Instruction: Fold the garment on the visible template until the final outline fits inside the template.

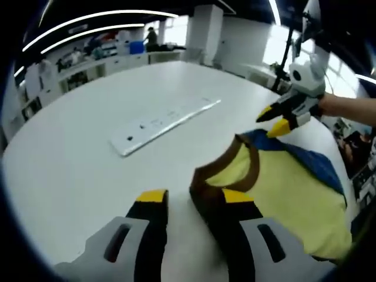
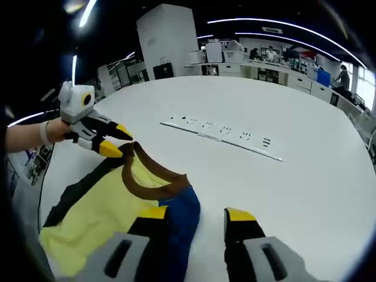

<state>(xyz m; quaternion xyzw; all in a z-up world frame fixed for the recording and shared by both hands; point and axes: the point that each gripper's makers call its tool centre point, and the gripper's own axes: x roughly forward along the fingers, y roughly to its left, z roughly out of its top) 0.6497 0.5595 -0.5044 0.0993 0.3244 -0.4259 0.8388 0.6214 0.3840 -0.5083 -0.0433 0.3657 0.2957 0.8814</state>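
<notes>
two tools (image 1: 191, 202) (image 2: 194, 216) apparently open beside garment (image 1: 282, 194).

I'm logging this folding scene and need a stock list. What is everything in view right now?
Table: one, white, under everything.
Garment: one, yellow with brown collar and blue part, on the table between the grippers.
Panel: one, long, white, flat on the table beyond the garment.
Counters: white, at the far wall.
Left gripper: black jaws, yellow tips, at the collar.
Right gripper: same colours, open, over the blue part.
</notes>
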